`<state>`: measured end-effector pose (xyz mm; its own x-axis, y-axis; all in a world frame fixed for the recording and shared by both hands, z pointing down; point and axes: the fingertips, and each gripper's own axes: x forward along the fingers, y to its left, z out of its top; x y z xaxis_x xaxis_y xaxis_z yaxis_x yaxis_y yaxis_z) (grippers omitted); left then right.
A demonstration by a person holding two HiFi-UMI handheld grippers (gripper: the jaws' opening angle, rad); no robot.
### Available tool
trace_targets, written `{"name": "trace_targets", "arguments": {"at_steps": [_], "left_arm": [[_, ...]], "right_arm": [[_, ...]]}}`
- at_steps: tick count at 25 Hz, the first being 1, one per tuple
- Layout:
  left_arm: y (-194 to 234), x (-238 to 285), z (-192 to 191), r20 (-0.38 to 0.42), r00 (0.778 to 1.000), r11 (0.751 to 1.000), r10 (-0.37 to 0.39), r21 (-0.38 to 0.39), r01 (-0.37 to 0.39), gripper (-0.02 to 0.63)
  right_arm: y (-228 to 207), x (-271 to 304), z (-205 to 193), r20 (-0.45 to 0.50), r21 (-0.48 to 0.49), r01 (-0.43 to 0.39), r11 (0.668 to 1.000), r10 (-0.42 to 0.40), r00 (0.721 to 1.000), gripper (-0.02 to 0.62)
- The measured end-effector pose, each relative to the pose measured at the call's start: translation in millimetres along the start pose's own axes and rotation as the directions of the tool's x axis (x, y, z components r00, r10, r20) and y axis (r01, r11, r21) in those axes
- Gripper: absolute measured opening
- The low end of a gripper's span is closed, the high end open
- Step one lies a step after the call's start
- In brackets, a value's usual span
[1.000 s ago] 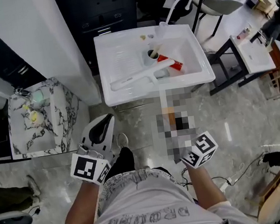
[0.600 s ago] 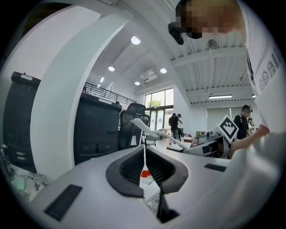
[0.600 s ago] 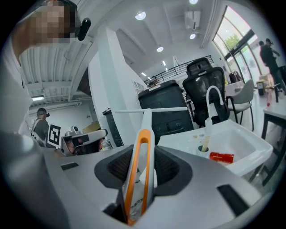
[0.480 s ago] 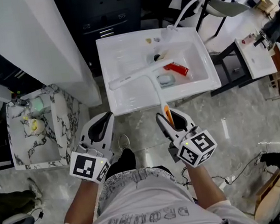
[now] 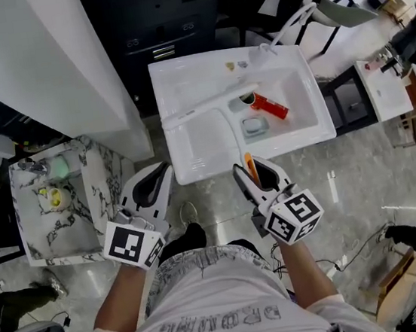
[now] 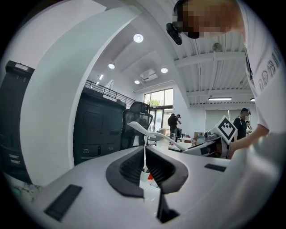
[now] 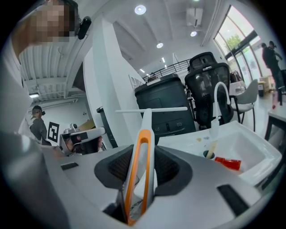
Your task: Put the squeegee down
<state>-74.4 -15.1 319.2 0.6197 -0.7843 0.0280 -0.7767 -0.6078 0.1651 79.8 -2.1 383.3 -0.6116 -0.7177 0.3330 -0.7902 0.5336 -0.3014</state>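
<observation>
Presently we log right gripper [image 5: 250, 169] angled downward, pinching squeegee [image 5: 211, 102] handle, left gripper [image 5: 160, 177] level, jaws pressed together, shirt [image 5: 210, 298] lettering illegible.

- A white moulded plastic sink [image 5: 184, 157], below and ahead of the squeegee [image 5: 211, 105].
- A flat red plastic piece [image 5: 269, 105] in the basin, right of the blade.
- A marble-patterned open box [image 5: 58, 238], well to the left.

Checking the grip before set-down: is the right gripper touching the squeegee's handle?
Touching. The right gripper view shows the squeegee handle clamped between the right gripper pads, with no gap on either side.
</observation>
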Motion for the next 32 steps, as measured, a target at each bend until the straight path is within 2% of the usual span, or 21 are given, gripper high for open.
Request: {"name": "trace_targets", "arguments": {"at_steps": [13, 32], "left_arm": [[47, 11, 3, -0.011, 1.000, 1.000, -0.007, -0.004, 0.007, 0.023], [87, 32, -9, -0.033, 0.997, 0.997, 0.074, -0.019, -0.075, 0.021]], "right_arm": [[-2, 43, 10, -0.017, 0.001, 0.025, 1.000, -0.025, 1.000, 0.135], [-27, 98, 11, -0.083, -0.005, -0.017, 1.000, 0.017, 0.996, 0.135]]}}
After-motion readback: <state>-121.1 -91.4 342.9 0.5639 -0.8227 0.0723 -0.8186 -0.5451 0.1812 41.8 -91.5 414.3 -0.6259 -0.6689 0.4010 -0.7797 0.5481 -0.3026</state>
